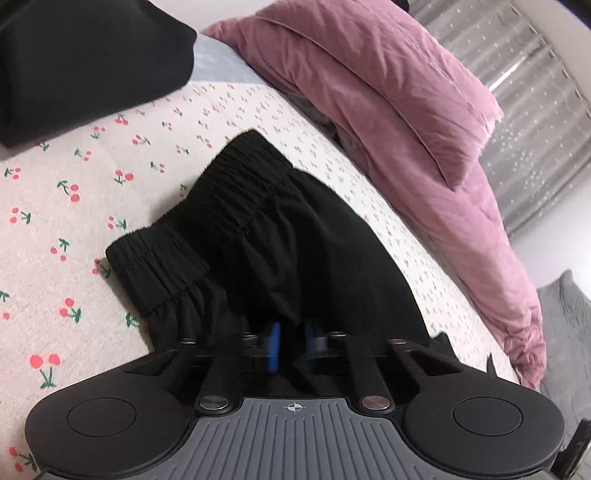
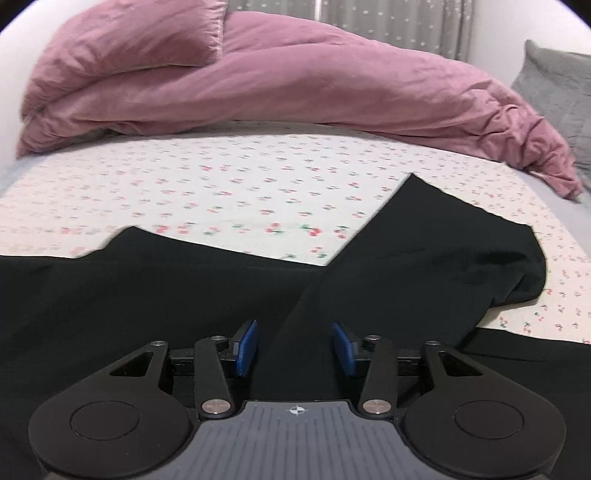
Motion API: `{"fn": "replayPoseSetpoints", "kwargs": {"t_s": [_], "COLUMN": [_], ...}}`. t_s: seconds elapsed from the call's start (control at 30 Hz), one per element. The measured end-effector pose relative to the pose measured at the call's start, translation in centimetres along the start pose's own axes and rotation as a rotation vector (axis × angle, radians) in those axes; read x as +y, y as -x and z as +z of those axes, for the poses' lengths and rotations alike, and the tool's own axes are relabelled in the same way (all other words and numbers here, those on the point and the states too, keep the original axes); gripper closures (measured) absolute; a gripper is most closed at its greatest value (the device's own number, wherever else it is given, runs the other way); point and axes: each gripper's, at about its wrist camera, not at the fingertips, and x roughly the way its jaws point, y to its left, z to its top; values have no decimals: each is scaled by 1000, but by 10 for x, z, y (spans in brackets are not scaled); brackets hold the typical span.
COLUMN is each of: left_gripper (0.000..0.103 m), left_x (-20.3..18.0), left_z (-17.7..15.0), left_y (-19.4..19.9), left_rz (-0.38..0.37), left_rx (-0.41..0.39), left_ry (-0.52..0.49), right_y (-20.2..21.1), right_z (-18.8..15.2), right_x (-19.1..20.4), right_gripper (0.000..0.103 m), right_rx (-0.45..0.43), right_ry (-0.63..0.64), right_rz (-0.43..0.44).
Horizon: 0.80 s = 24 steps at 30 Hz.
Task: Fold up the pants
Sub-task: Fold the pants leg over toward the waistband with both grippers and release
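Note:
Black pants (image 1: 280, 236) lie on a bed sheet with a cherry print (image 1: 66, 221). In the left wrist view the gathered elastic waistband (image 1: 207, 218) is bunched up and raised ahead of my left gripper (image 1: 291, 343), whose blue pads are close together with black fabric pinched between them. In the right wrist view the pants (image 2: 147, 295) spread flat across the sheet (image 2: 258, 184), with one leg (image 2: 424, 254) angling to the far right. My right gripper (image 2: 295, 347) is open just above the fabric, its blue pads (image 2: 245, 347) wide apart and empty.
A pink duvet (image 2: 295, 88) and pink pillow (image 2: 129, 33) are heaped along the far side of the bed. A grey cushion (image 2: 557, 85) sits at the far right. Another black garment (image 1: 81, 62) lies at the upper left in the left wrist view. Grey curtains (image 1: 517, 74) hang behind.

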Motion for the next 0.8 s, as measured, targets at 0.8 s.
{"fn": "replayPoseSetpoints", "kwargs": {"t_s": [0.8], "left_gripper": [103], "left_x": [-27], "left_z": [-14], "left_y": [66], "left_rz": [100], "left_rx": [-15], "left_ry": [-392], "right_y": [133], "right_z": [-47], "right_x": [-78], "right_gripper": [103], "right_rx": [-163], "right_ry": [13], "right_rz": [8]}}
